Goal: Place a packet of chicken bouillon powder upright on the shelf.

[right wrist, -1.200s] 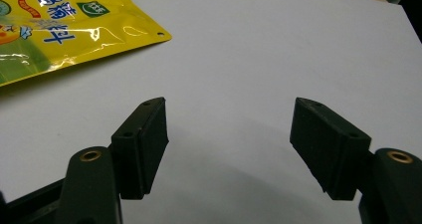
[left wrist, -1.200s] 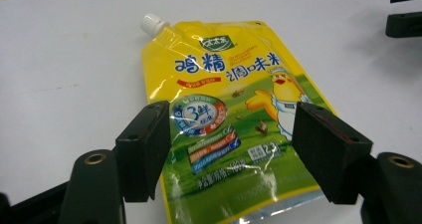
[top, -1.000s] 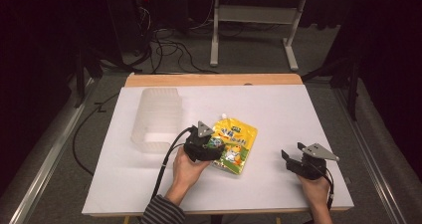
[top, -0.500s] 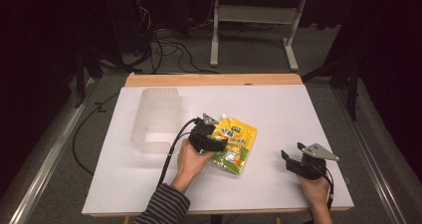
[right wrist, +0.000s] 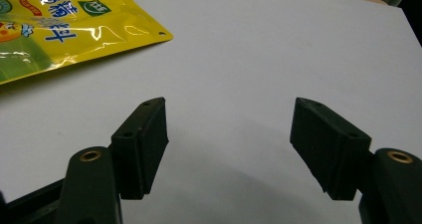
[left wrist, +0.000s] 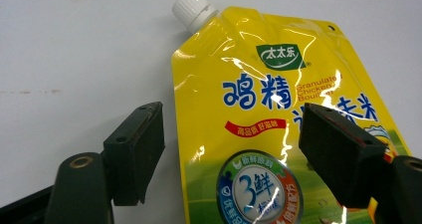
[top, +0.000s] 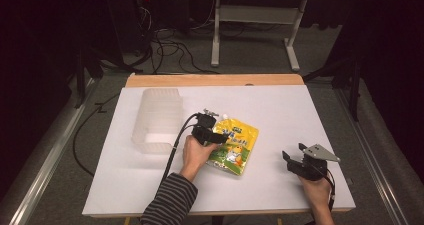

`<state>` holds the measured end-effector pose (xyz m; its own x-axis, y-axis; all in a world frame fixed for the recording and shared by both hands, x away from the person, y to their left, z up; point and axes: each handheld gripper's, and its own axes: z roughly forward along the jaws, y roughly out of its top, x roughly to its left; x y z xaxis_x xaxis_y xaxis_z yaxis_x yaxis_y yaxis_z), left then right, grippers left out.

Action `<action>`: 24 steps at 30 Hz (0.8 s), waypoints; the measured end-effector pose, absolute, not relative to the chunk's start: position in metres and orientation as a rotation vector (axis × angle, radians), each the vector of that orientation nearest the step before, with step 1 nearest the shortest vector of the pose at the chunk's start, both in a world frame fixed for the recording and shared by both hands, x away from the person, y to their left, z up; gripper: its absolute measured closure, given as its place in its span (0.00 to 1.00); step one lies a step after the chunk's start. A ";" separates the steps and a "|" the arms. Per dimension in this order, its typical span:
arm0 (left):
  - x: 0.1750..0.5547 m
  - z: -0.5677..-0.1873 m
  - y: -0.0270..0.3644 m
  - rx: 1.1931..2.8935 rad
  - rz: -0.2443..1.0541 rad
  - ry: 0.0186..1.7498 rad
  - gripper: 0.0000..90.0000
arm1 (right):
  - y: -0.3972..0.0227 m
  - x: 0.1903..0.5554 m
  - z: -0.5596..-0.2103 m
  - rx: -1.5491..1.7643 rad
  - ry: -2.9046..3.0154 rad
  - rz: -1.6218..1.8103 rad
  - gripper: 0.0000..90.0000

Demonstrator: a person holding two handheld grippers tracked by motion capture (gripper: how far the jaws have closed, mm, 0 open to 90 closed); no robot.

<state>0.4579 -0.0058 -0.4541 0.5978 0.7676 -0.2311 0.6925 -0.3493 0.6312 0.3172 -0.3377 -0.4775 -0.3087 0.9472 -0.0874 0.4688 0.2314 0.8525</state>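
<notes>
Yellow spouted chicken bouillon pouch (top: 234,144) flat on white table cover (top: 280,110), about mid-table, white screw cap (left wrist: 191,7) toward far side. Left gripper (left wrist: 229,149) over pouch's left edge, jaws spread wide: one pad over bare cover just beside pouch, other above printed face; contact cannot be told. Right gripper (right wrist: 229,147) well apart to right, near front edge, jaws spread, nothing between them, low over cover. Clear ribbed plastic container (top: 156,120) lying on its side left of pouch, near left gripper.
</notes>
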 end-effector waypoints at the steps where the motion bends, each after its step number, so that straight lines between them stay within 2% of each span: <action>1: 0.459 -0.455 -0.006 2.113 0.132 1.157 0.30 | -0.338 0.318 -0.478 1.290 1.887 0.983 0.35; 13: 0.477 -0.463 -0.010 2.110 -0.001 1.208 0.30 | -0.337 0.318 -0.478 1.296 1.889 0.972 0.35; 21: 0.477 -0.463 -0.009 2.103 -0.066 1.187 0.37 | -0.336 0.318 -0.478 1.290 1.895 0.964 0.35; 24: 0.475 -0.462 -0.011 2.117 -0.050 1.184 0.41 | -0.336 0.318 -0.478 1.287 1.895 0.961 0.35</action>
<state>0.4747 -0.0108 -0.4622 0.5815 0.7335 -0.3518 0.7607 -0.3369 0.5549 0.3176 -0.3357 -0.4779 -0.3108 0.9444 -0.1072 0.4716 0.2511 0.8453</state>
